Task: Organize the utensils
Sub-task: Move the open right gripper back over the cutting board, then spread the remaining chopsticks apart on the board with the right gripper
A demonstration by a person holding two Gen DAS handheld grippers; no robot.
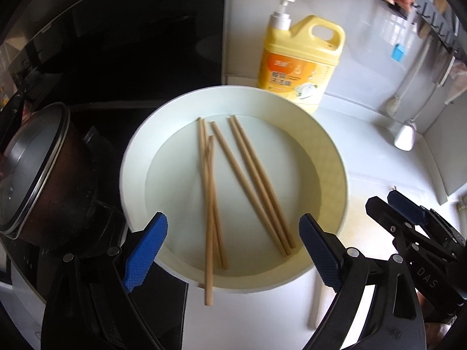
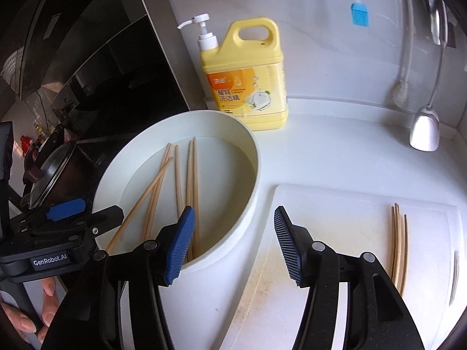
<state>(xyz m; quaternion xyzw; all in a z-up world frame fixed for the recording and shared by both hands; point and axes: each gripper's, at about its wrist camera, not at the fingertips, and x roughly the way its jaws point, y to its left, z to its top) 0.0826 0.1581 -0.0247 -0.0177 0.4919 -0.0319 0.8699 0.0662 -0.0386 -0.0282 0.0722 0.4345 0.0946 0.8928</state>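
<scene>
Lower ends of two chopsticks [image 2: 191,192] behind the right gripper [image 2: 233,245] fingers [image 2: 179,248]; bottle label [image 1: 287,80] blurred.

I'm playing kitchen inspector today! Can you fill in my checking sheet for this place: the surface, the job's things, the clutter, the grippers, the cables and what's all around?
Surface: white counter with a white cutting board, yellowish stain on its near left part.
Job's things: six chopsticks in the white basin, one poking over its near rim; a few more chopsticks on the board.
Clutter: yellow dish soap bottle behind the basin; lidded dark pot to its left.
Grippers: left gripper open over the basin, empty; right gripper open, empty, over the basin's rim and the board.
Cables: nothing seen.
Surroundings: white wall with a blue brush and ladles hanging; dark stove area to the left.
</scene>
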